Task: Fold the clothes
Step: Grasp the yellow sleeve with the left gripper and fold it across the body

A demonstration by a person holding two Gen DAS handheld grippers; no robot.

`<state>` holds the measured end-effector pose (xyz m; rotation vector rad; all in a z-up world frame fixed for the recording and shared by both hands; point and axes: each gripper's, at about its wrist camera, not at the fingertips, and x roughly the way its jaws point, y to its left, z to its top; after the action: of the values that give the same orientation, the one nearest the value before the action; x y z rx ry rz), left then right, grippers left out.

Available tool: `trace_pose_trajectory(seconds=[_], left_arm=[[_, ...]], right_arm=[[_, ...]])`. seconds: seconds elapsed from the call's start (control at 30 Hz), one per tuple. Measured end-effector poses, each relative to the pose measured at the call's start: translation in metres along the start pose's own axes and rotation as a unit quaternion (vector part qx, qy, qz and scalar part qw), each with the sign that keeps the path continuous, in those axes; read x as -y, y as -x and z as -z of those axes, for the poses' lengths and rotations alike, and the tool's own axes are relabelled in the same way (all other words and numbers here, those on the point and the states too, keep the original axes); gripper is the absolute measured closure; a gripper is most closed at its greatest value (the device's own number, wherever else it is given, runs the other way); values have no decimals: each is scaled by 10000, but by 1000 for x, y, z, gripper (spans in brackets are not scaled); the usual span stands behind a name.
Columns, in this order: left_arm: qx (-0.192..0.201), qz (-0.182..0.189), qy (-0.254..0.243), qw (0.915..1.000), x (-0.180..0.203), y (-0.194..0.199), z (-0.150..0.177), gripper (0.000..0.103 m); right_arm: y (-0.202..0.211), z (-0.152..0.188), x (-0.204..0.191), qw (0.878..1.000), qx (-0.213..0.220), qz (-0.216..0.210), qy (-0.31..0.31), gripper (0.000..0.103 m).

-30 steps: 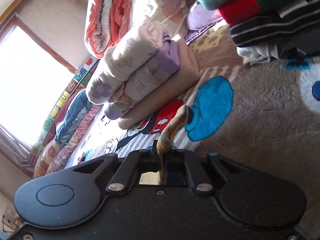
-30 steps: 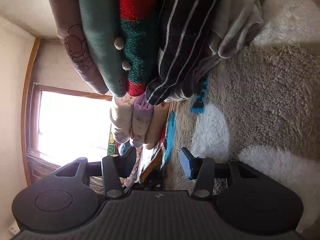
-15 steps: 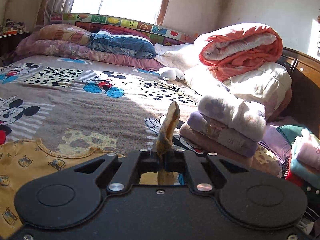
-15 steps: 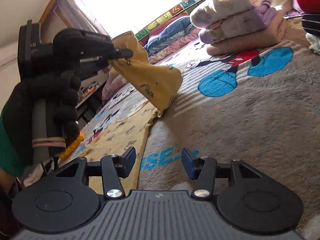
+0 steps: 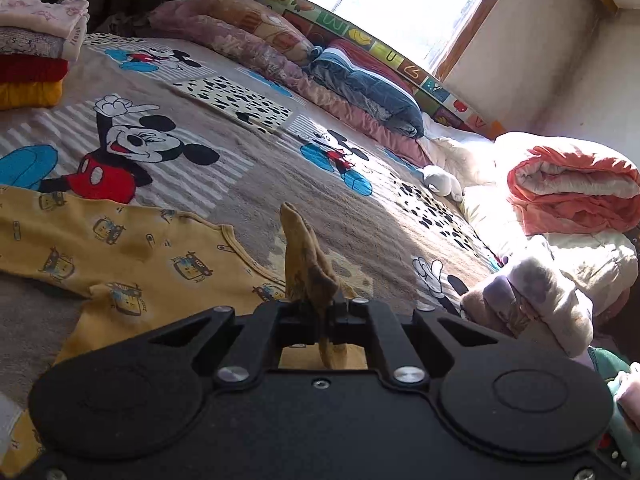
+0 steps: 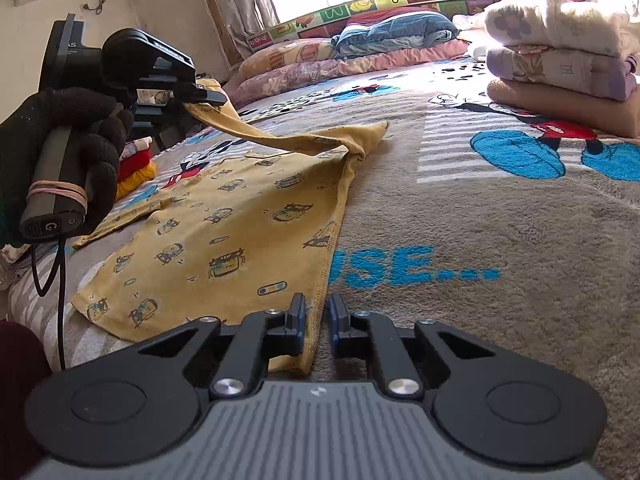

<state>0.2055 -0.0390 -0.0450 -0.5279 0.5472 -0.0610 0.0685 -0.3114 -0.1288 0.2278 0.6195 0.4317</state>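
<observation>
Right wrist view: yellow printed garment (image 6: 240, 216) lies flat on cartoon blanket (image 6: 500, 216); right gripper (image 6: 317, 320) low at its near hem corner, fingers slightly apart w/ hem edge between them, not clamped. Left gripper (image 6: 208, 98), held by a black-gloved hand (image 6: 68, 152), fingers pinched on the garment's far corner, lifted off blanket. Folded stack (image 6: 560, 60) well apart, R side.

yellow shirt (image 6: 240, 216): thin matt printed cloth | blanket (image 6: 500, 216): fuzzy plush | left hand-held gripper (image 5: 320, 312): matt black plastic
</observation>
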Motion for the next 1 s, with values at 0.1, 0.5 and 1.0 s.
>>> trace_pose_trajectory(seconds=[0.1, 0.5, 1.0], left_arm=[[-42, -19, 10, 10000, -11, -1, 0, 100], [256, 185, -820, 9961, -11, 4, -43, 100], [237, 49, -1217, 9923, -40, 5, -52, 100]], right_arm=[[0, -2, -7, 9999, 41, 1, 111, 98], [-4, -12, -45, 9978, 116, -185, 620, 98], [-21, -7, -76, 9935, -171, -229, 1101, 98]])
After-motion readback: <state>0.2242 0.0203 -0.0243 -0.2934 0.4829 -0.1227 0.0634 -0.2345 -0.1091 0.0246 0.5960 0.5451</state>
